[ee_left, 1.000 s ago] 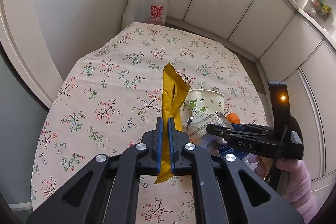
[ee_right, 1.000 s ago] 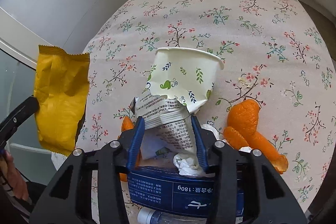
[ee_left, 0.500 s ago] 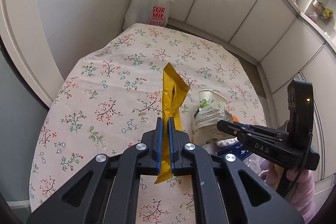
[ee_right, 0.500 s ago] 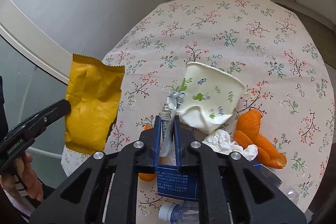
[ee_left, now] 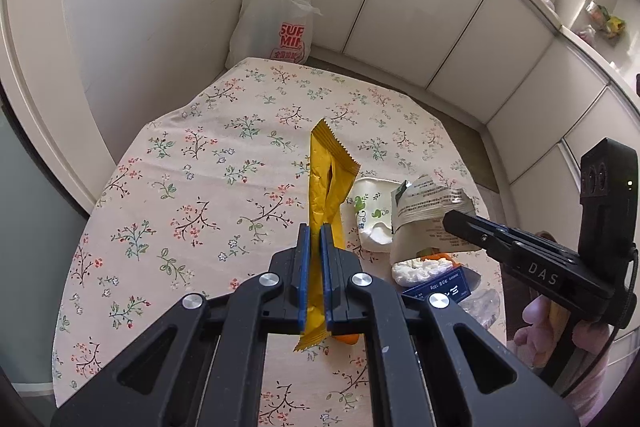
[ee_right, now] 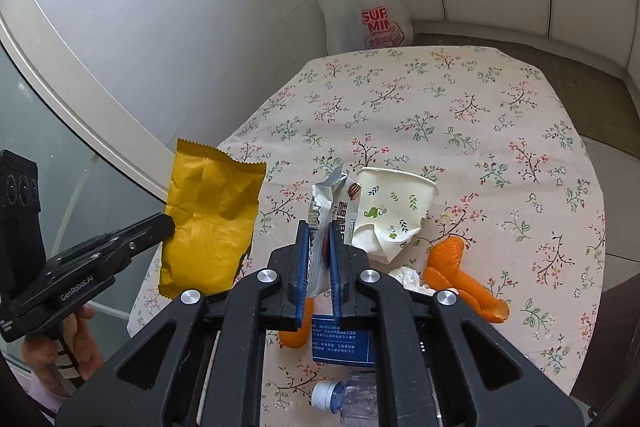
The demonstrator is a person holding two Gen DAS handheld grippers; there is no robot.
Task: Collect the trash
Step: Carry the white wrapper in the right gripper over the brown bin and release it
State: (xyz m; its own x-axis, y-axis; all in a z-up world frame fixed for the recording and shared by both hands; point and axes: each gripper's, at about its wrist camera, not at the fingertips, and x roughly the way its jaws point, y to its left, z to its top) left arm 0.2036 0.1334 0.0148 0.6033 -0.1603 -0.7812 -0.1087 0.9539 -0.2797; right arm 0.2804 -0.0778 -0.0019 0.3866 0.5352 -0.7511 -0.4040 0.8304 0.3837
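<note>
My left gripper (ee_left: pixel 314 267) is shut on a yellow snack wrapper (ee_left: pixel 326 187) and holds it above the floral table (ee_left: pixel 192 195); the wrapper also shows in the right wrist view (ee_right: pixel 212 223). My right gripper (ee_right: pixel 319 267) is shut on a silver printed wrapper (ee_right: pixel 330 211), lifted above the trash pile; that wrapper also shows in the left wrist view (ee_left: pixel 428 211). A crushed paper cup (ee_right: pixel 390 211) lies on its side just right of it. A white plastic bag (ee_right: pixel 360 7) stands on the floor beyond the table's far edge.
On the table near me lie orange peels (ee_right: pixel 456 275), a crumpled tissue (ee_right: pixel 408 277), a blue carton (ee_right: pixel 344 345) and a clear plastic bottle (ee_right: pixel 352 399). White cabinets (ee_left: pixel 440 27) line the wall. A glass panel (ee_right: pixel 48 147) stands at the left.
My right gripper closed on the silver wrapper and lifted it up off the pile. Both grippers rose higher above the table. The yellow wrapper stays held.
</note>
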